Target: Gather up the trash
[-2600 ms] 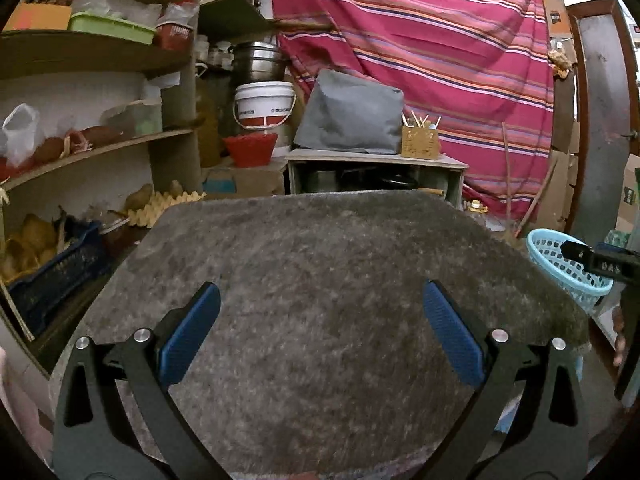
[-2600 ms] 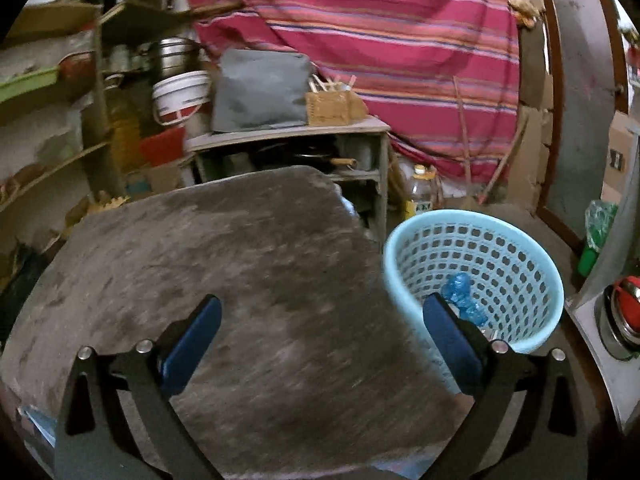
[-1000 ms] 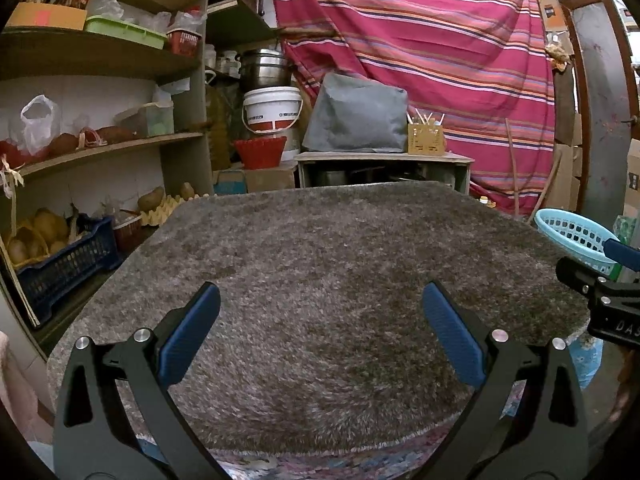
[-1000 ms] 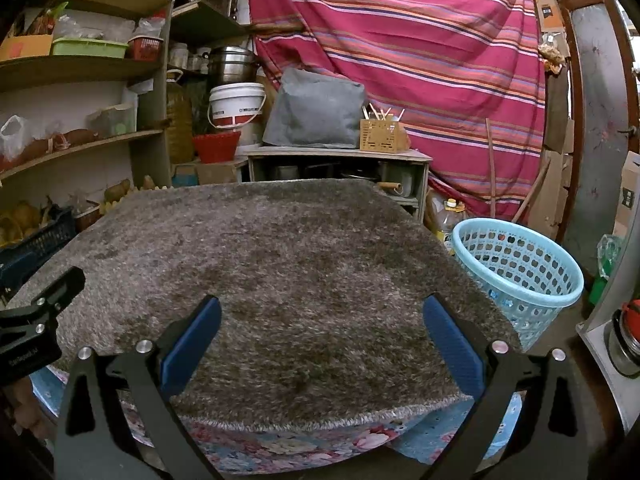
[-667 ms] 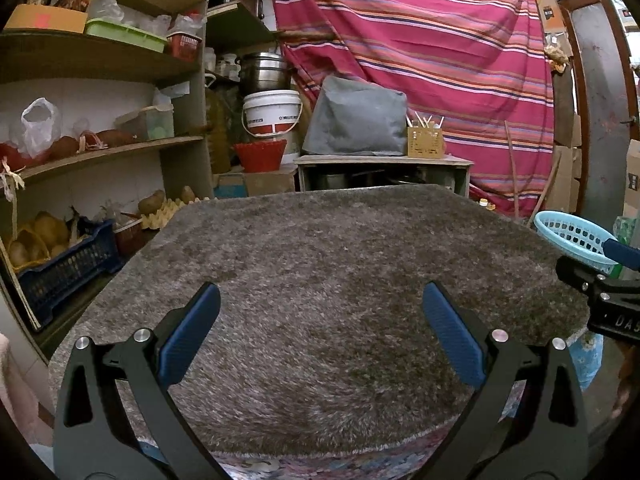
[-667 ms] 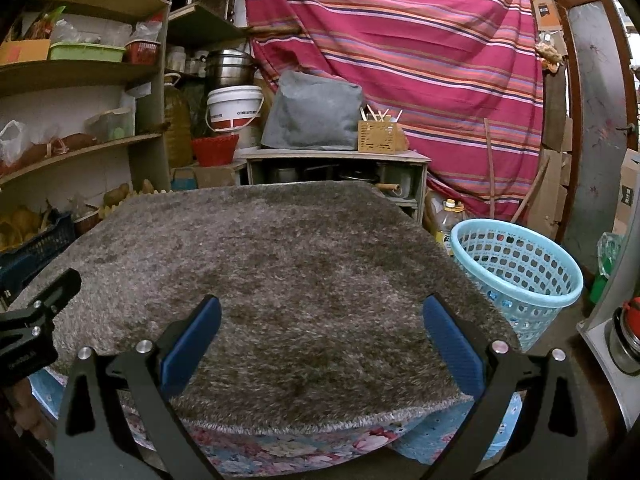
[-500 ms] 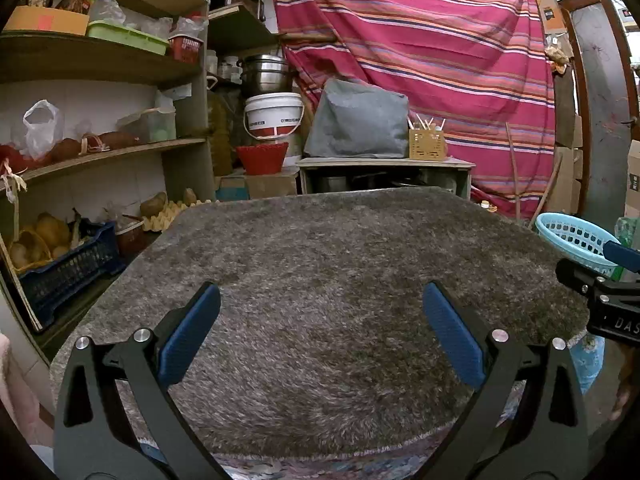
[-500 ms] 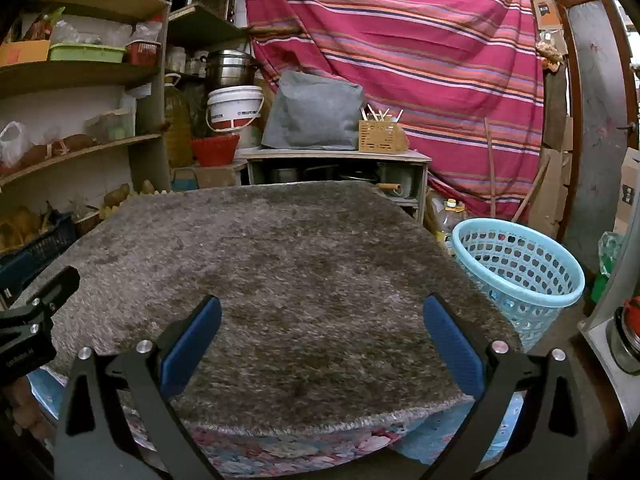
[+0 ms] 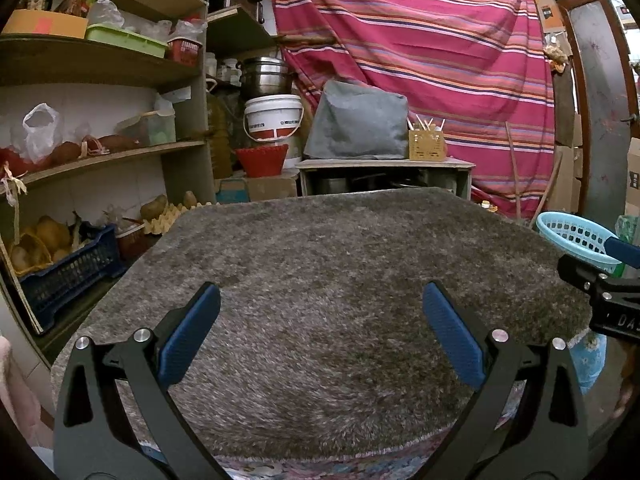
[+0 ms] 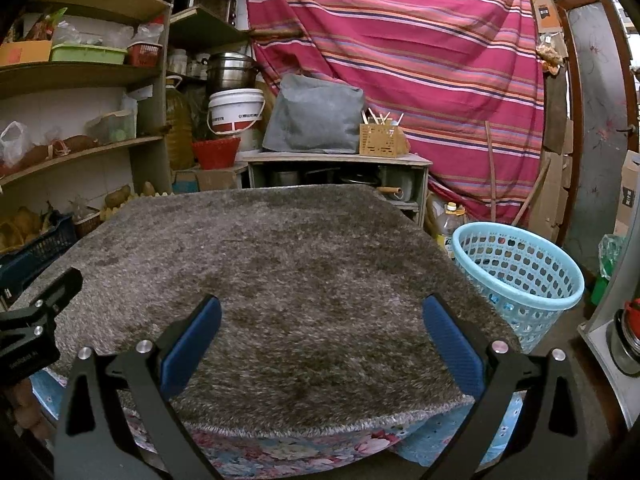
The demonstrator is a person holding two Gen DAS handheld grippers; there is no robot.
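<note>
1. Left gripper (image 9: 320, 332): fingers spread wide, holding nothing.
2. Right gripper (image 10: 322, 334): fingers likewise wide, nothing between them.
3. Both hover over the grey shaggy rug (image 10: 280, 264) covering the table.
4. Blue basket (image 10: 516, 276) stands just right of the table.

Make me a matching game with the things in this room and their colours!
Things:
1. laundry-style basket
2. bucket
3. shaggy rug
4. hanging striped cloth

Colours:
A. grey-brown
B. pink-red
C. light blue
D. white with a red band

Pairs: 1-C, 2-D, 3-A, 4-B
</note>
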